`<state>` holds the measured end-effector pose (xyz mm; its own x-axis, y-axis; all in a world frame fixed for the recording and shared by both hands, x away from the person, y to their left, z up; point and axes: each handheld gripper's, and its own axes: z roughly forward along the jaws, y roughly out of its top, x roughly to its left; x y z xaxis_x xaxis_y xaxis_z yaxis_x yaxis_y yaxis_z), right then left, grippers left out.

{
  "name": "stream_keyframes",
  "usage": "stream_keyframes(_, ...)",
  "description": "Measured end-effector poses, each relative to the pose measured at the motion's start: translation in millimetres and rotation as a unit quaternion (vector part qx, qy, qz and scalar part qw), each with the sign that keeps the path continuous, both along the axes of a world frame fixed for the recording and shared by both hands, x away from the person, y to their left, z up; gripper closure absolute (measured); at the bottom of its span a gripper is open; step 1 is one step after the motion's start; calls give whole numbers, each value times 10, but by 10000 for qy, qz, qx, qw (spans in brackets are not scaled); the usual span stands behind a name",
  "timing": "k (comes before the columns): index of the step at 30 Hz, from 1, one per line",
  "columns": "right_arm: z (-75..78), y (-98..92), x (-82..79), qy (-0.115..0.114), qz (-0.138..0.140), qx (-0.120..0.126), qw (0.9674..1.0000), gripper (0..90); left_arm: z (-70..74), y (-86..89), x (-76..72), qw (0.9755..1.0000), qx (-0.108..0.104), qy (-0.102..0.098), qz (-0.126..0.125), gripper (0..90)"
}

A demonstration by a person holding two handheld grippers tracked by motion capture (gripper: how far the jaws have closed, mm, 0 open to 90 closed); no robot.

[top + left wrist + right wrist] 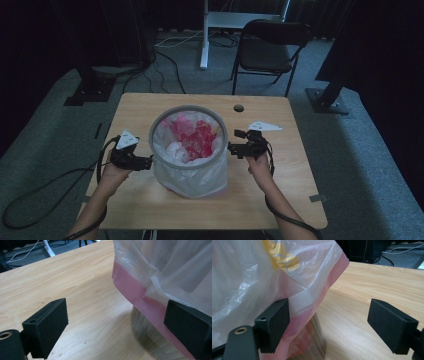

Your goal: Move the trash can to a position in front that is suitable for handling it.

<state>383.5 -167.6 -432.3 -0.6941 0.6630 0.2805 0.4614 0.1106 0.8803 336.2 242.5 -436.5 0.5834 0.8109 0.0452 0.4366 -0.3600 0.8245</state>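
Here, bin: a round metal waste bin (pixel 189 150) stands near the middle of the wooden table (pixel 280 195), a grey ring around its mouth.
Liner: a clear plastic bag (pixel 200 180) is folded down over the outside of the bin; a pink bag edge (pixel 136 287) peeks out beneath it.
Contents: crumpled pink and white scraps (pixel 192 137) lie inside the bin.
Left tool (pixel 145 162): held at the bin's left side, jaws spread wide; in the left gripper view one jaw sits just beside the hanging plastic, the other over bare wood, nothing clamped.
Right tool (pixel 234 148): held at the bin's right side, jaws likewise apart; in the right gripper view one jaw lies against the bag's folded hem (pixel 302 300), the other stands clear over the table.
Hands: the left hand (pixel 116 172) and right hand (pixel 260 162) each grip a tool from the near edge.
Beyond the table: a black folding chair (pixel 267 50) on grey carpet, cables trailing on the floor.
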Motion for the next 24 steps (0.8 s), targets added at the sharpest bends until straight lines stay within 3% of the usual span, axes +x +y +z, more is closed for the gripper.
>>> stream_keyframes(6,-1,39,-170,-16,40,-9,10000,172,3,36,-170,10000,60,-59,11,52)
stream_keyframes(24,-21,80,-439,-33,237,58,9997,171,-14,93,-533,9999,77,-37,-74,52)
